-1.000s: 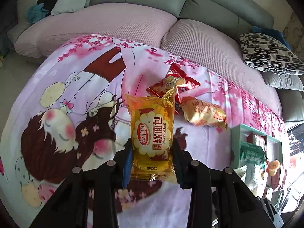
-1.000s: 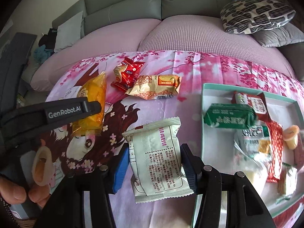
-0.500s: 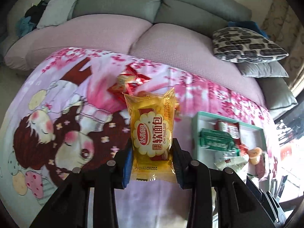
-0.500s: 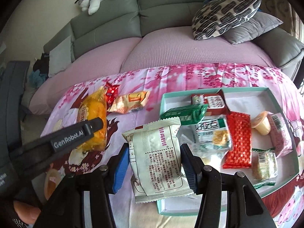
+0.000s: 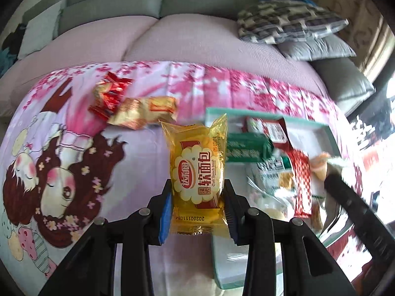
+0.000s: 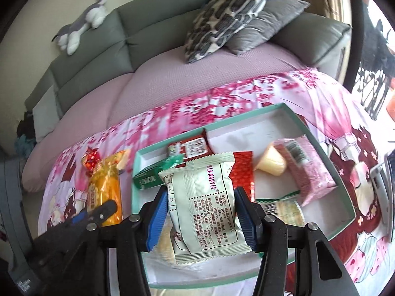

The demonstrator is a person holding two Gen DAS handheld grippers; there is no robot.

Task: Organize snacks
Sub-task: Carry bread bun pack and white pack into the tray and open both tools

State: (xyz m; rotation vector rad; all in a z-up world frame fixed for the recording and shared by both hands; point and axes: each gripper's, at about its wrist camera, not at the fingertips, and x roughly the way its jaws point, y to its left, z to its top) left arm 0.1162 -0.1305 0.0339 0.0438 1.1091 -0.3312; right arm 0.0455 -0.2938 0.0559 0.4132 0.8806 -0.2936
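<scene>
My left gripper (image 5: 197, 212) is shut on a yellow soft-bread packet (image 5: 197, 172), held above the blanket beside the left wall of the teal tray (image 5: 328, 133). My right gripper (image 6: 200, 212) is shut on a white snack packet (image 6: 205, 209), held over the teal tray (image 6: 343, 190). The tray holds several snacks: a green packet (image 6: 148, 177), red packets (image 6: 243, 172), a jelly cup (image 6: 271, 162) and a pink packet (image 6: 308, 170). The yellow packet and left gripper also show in the right wrist view (image 6: 106, 194).
A red packet (image 5: 111, 93) and a gold packet (image 5: 145, 111) lie on the cartoon blanket (image 5: 74, 160) left of the tray. A pink-covered sofa (image 5: 185, 42) with grey and patterned cushions (image 5: 291, 19) stands behind. A plush toy (image 6: 81, 22) lies on the sofa back.
Both grippers have moved right with their packets. The right one now hangs over the tray; the left one has come up beside the tray's left wall.
</scene>
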